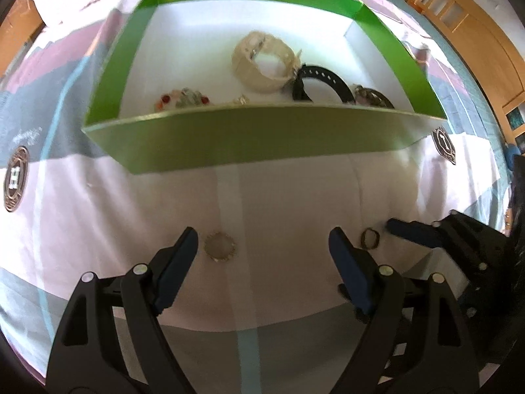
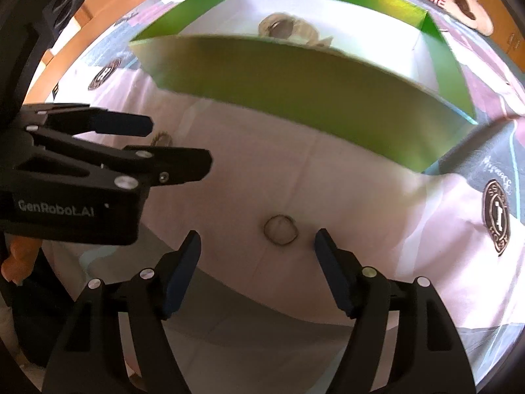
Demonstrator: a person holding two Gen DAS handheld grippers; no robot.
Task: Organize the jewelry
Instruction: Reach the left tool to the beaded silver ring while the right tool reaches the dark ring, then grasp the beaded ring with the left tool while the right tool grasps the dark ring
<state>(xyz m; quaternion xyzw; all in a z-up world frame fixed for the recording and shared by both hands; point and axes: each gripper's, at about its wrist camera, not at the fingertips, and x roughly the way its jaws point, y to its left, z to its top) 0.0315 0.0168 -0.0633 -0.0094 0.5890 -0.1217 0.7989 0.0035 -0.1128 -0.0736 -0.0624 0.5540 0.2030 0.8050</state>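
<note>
While both grippers point down at the bed sheet (image 1: 279, 197), their fingers stand wide apart and hold nothing. In the left wrist view, the left gripper (image 1: 262, 246) hangs over a small spiky ring (image 1: 220, 247), which lies on the sheet just beside the left finger at about 9 o'clock. A plain thin ring (image 2: 280, 229) lies on the sheet between the fingers of the right gripper (image 2: 257, 241), nearer the right one, at about 1 o'clock from the gap's middle. At 12 o'clock sits a green box (image 1: 229, 138) with a white floor. Inside it are a cream bangle (image 1: 262, 62), a black strap (image 1: 323, 82), a beaded piece with red stones (image 1: 183, 98) and a dark round piece (image 1: 374, 97) at the box's right end.
</note>
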